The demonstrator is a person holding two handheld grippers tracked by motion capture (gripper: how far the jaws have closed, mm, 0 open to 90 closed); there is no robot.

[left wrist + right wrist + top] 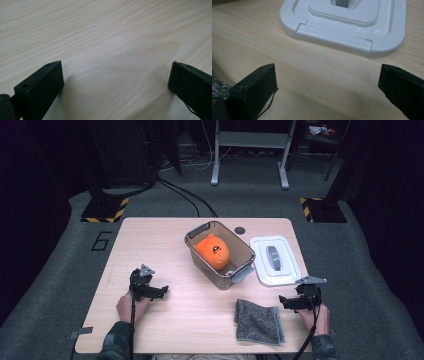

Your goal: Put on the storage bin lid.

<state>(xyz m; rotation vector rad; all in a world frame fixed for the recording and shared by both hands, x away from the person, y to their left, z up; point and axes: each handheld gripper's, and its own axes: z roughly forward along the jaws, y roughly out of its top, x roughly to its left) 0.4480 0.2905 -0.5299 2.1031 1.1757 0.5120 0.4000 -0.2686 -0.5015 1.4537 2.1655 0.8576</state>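
Both idle, jaws wide: left hand-held gripper (162,291) lower left on bare surface (150,245), right hand-held gripper (283,301) lower right. White lid (276,262) sits just above it, right of the bin (220,254). We approach the lid's near edge low and square.

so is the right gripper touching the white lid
Apart. The right gripper view shows bare table between the open right gripper and the white lid.

A large dark "6" (102,241) stands on the grey floor just left of the table's far left corner. Yellow-and-black hazard stripes (106,211) mark the base plates on the floor to either side; they carry no words
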